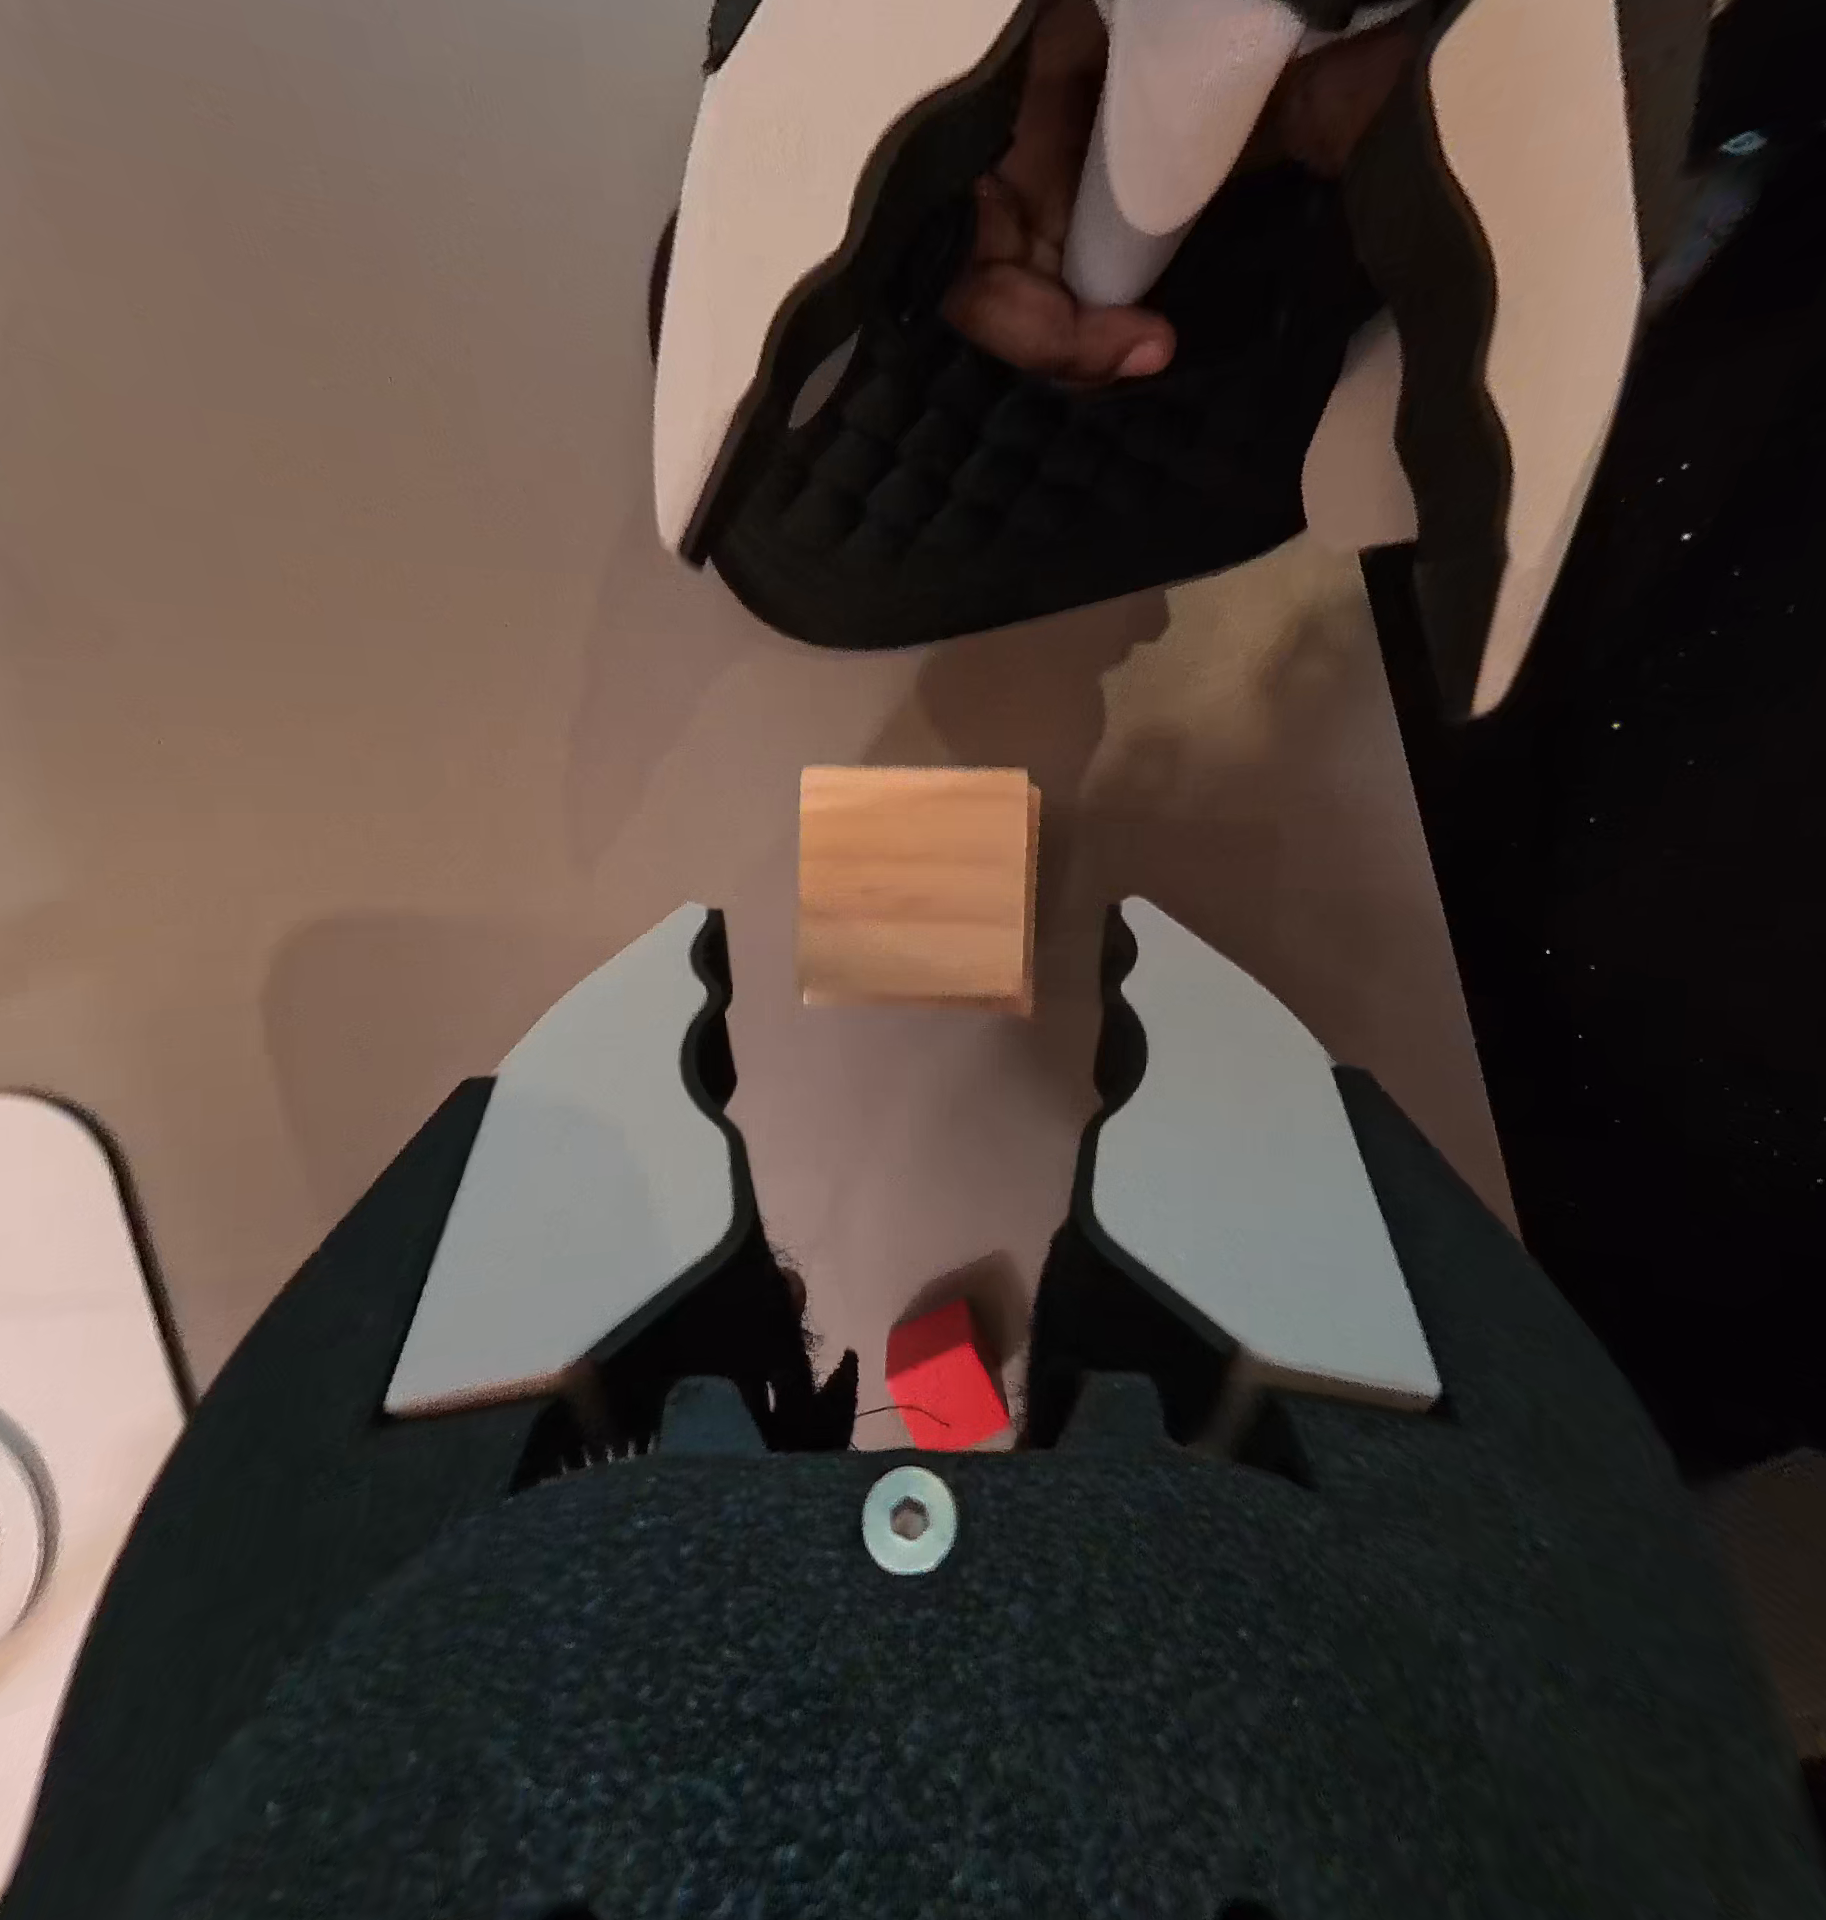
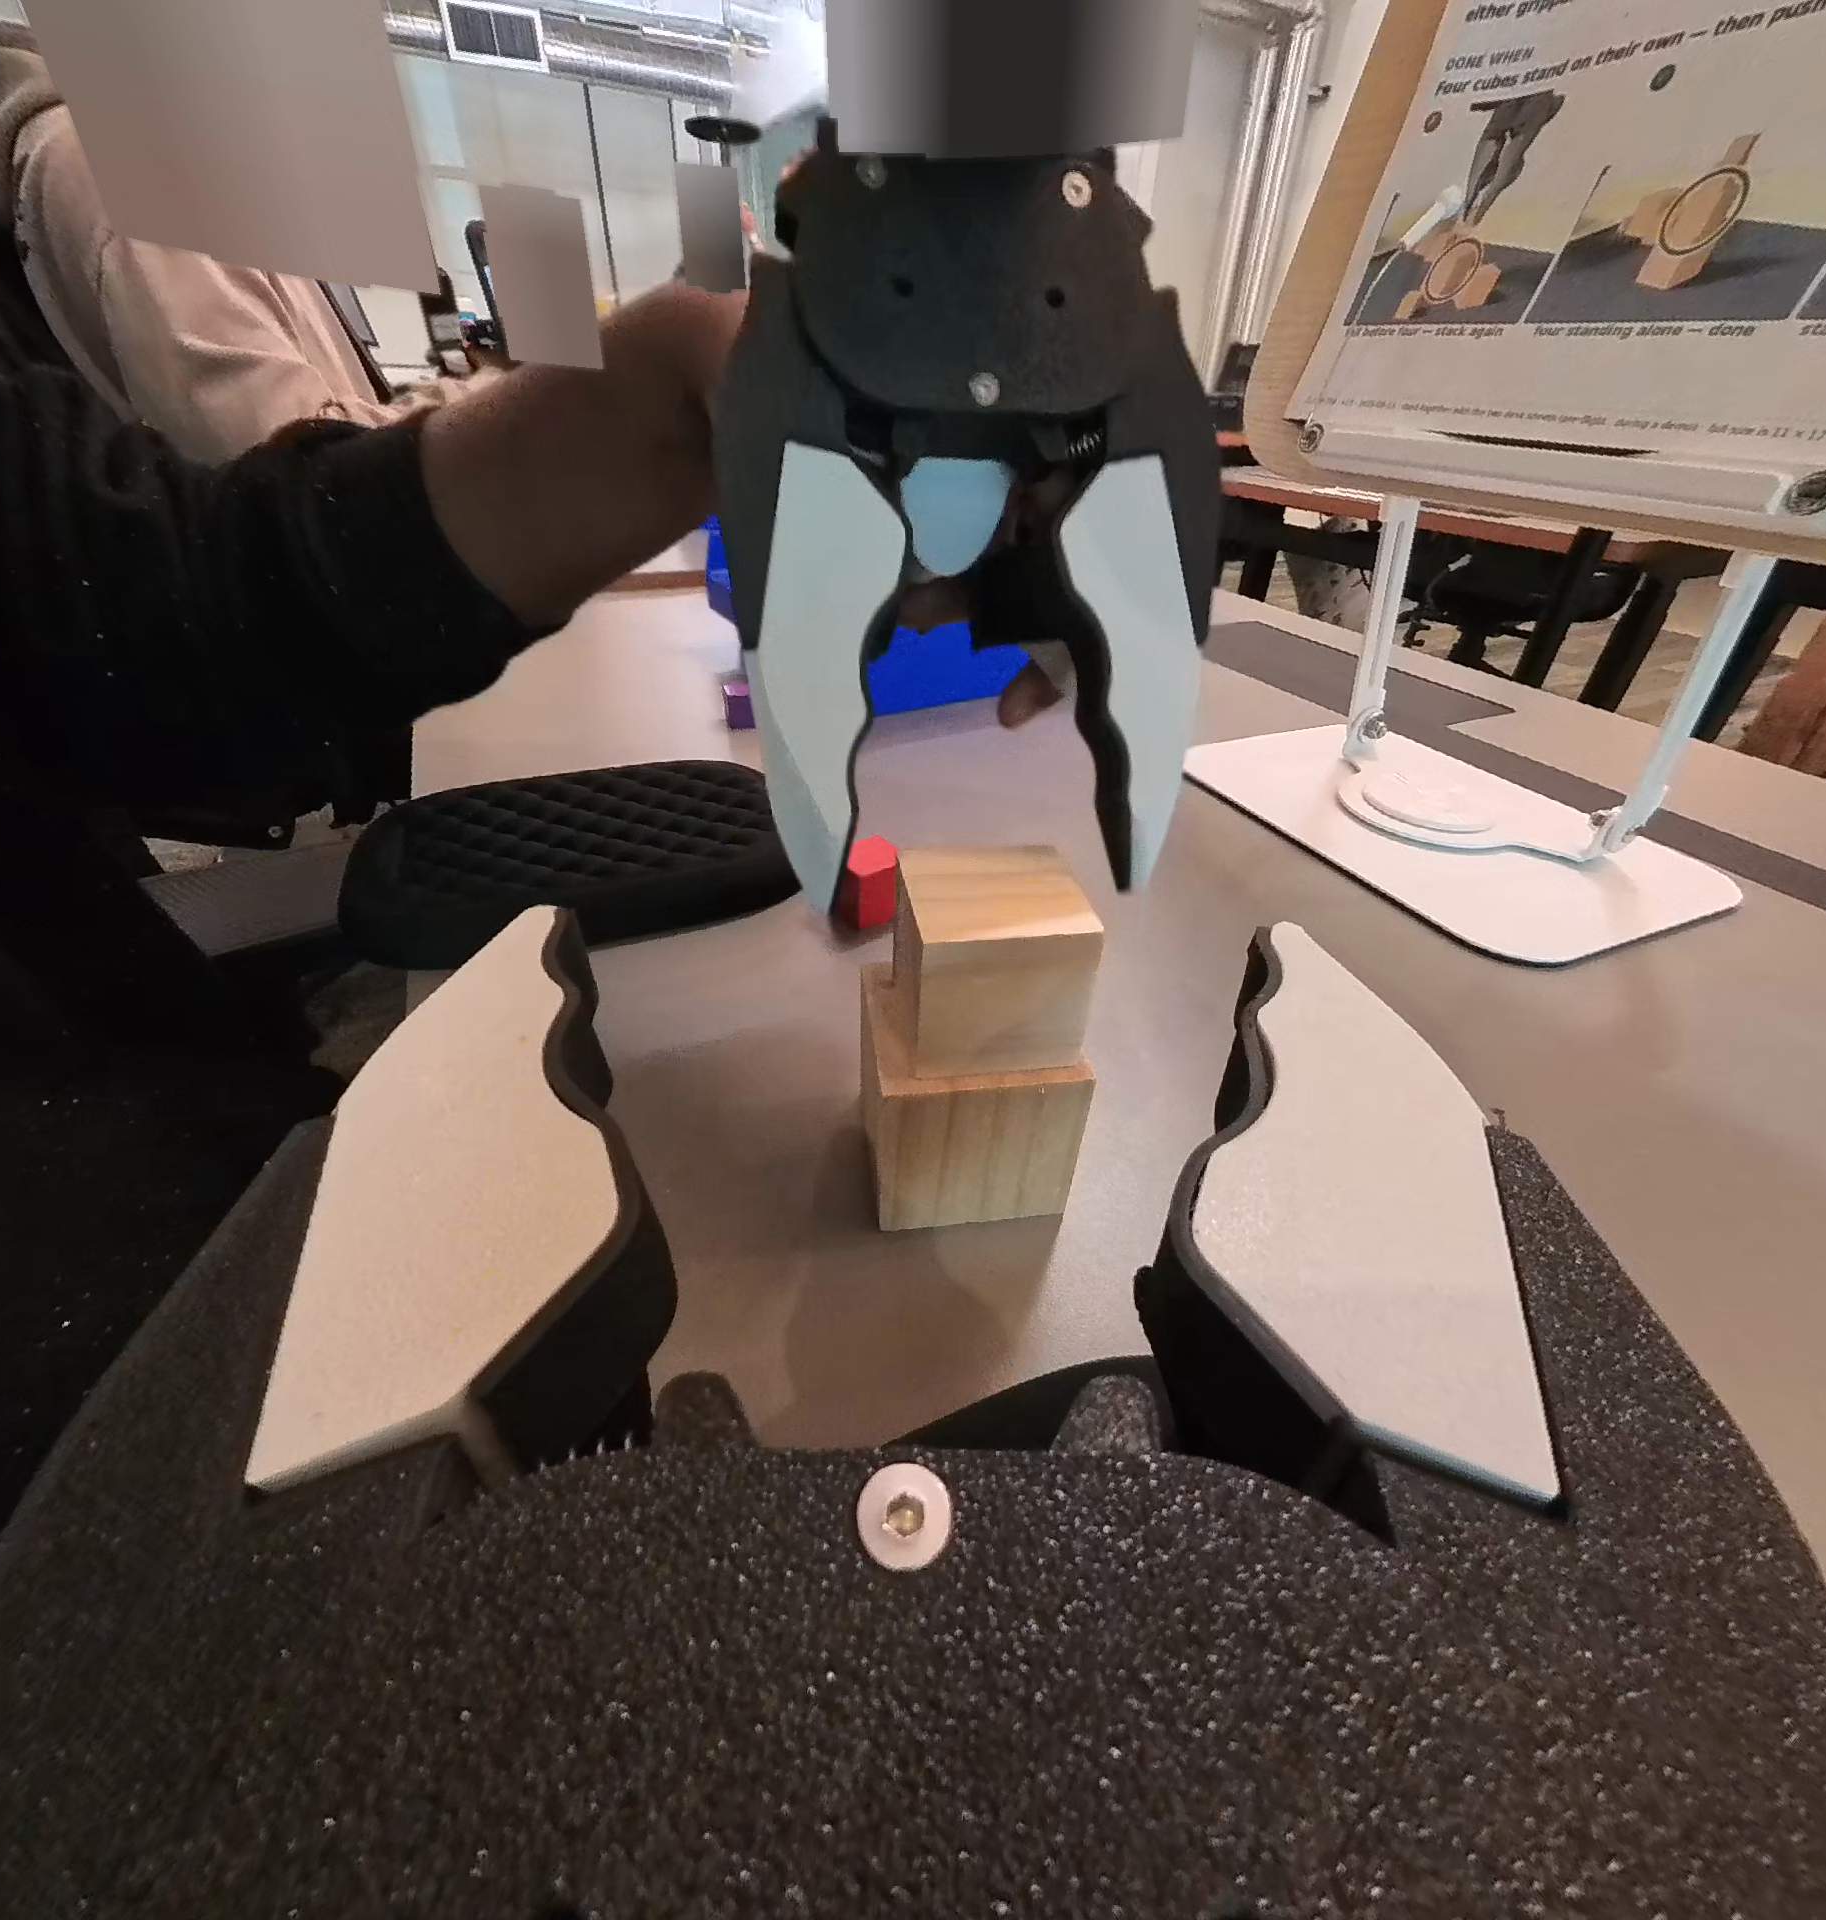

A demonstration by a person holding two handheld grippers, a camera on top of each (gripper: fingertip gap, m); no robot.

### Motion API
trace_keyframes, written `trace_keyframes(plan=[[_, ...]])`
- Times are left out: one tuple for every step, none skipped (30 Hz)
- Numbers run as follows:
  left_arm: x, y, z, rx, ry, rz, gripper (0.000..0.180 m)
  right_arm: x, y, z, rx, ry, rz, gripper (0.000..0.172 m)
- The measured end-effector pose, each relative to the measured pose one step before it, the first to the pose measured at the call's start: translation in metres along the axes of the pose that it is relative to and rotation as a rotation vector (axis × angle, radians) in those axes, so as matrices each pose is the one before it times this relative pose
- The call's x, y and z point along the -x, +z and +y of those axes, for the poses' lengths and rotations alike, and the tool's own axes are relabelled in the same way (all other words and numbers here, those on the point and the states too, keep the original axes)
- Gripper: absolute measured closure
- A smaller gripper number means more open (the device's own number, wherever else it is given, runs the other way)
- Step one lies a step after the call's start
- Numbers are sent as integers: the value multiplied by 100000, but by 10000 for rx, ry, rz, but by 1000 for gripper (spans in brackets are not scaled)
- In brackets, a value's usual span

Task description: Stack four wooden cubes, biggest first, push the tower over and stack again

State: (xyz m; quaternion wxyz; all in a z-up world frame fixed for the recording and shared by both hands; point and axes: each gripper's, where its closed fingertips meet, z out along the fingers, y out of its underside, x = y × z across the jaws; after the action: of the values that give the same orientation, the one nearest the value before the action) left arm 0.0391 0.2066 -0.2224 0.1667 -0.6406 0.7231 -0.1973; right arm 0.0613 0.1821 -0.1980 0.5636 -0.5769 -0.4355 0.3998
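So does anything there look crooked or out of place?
Yes: the top wooden cube sits off-centre on the bottom wooden cube, shifted right and twisted, leaving a ledge on the left. Nothing grips it; the left gripper hangs open just above it.

Open-plan office or lab, rows of desks, office chairs, glass partitions

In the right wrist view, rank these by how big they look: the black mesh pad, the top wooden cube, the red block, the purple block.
1. Black mesh pad
2. Top wooden cube
3. Red block
4. Purple block
The purple block lies farther from the camera, so it may really match the red one.
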Motion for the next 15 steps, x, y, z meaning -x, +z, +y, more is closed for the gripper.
trace_keyframes(plan=[[11, -624, 463, -18, -136, -133, 112, -5, -10, -16, -13, 4, 2, 56], [81, -647, 722, 29, -236, -197, 112, 1, -3, -11, -9, 6, 0, 56], [201, -620, 982, 81, -322, -285, 114, -12, -1, -4, -4, 7, -4, 56], [368, -540, 1204, 103, -412, -381, 117, -12, 4, 5, 3, 11, 0, 56], [423, -435, 1419, 152, -469, -373, 119, 3, 6, 11, 8, 9, -3, 56], [407, -295, 1582, 201, -438, -302, 123, -5, 9, 6, 5, 3, 0, 56], [283, -166, 1443, 107, -341, -150, 125, -4, 6, 6, 5, -3, 4, 56], [99, -56, 1148, -35, -291, 16, 128, -3, 8, 18, 15, -3, 5, 56], [-45, 54, 908, -80, -271, 113, 129, -3, 25, 27, 22, -6, 1, 56], [-94, 175, 853, 30, -241, 111, 129, 12, 35, 32, 27, -13, 5, 56], [-75, 285, 845, 169, -147, 39, 129, 9, 20, 25, 29, -20, 8, 56], [-34, 363, 763, 238, -44, -44, 127, 10, 23, 30, 25, -22, 6, 56], [-70, 393, 578, 212, 16, -41, 124, 12, 21, 18, 16, -16, 6, 56], [-110, 376, 353, 126, 44, -3, 123, -4, 13, 10, 9, -2, 7, 57], [-71, 325, 124, 27, 20, 6, 123, -12, 5, 3, 2, 12, 1, 57]])
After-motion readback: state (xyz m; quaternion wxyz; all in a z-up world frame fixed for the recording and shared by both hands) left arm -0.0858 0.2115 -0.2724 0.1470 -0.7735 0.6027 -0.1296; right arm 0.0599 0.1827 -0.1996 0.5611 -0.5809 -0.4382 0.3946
